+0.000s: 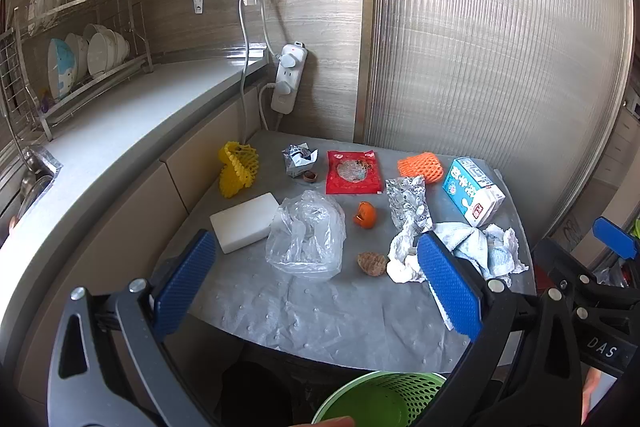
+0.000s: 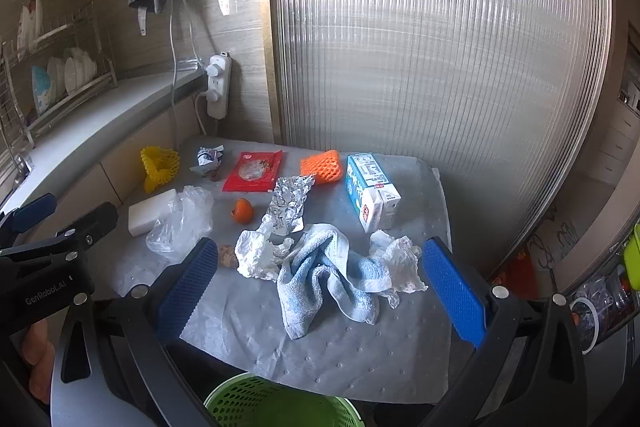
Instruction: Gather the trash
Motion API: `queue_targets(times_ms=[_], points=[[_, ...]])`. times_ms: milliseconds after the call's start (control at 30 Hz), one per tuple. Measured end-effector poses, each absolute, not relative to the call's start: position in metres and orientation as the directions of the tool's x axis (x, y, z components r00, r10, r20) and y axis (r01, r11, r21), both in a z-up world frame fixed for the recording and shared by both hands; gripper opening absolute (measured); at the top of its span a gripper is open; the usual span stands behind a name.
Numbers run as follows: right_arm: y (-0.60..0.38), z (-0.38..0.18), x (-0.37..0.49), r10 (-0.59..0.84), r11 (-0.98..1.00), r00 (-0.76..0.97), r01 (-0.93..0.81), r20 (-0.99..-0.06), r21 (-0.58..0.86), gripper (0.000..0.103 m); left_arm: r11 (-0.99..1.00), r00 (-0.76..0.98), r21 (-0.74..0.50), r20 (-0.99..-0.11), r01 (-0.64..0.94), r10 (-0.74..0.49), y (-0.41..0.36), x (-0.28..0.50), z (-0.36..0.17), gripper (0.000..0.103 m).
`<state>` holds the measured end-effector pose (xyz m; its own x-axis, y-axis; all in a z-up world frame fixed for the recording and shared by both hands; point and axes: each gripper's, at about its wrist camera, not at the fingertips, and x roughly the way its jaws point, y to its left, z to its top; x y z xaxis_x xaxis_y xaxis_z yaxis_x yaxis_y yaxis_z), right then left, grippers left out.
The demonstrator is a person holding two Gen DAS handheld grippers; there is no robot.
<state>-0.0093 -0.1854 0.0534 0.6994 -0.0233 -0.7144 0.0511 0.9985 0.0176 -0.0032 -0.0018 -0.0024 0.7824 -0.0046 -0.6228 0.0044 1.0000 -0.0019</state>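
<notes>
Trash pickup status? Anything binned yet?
Done: nothing visible; what shows of the green bin looks empty. In hand: nothing; the left tongs and right tongs hover open above the table. Left: everything, including the plastic bag, red wrapper, foil, milk carton and crumpled tissues.

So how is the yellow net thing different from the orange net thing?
The yellow foam net sits at the table's left edge near the counter; the orange foam net lies toward the right, beside the milk carton. The yellow one is splayed open and crumpled; the orange one is a flatter, tidier pad. Both are mesh fruit sleeves at the back row.
</notes>
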Motion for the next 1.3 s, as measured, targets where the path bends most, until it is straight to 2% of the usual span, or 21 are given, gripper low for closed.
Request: queue_targets(times_ms=[1300], points=[[-0.1829,0.0503,-0.0094,-0.023,0.999,0.691,0.043,-0.723,0.01,0.101,1.0,0.779,-0.013,-0.627,0.006,-0.013,0.0017,-0.0058,-0.0052,0.097]])
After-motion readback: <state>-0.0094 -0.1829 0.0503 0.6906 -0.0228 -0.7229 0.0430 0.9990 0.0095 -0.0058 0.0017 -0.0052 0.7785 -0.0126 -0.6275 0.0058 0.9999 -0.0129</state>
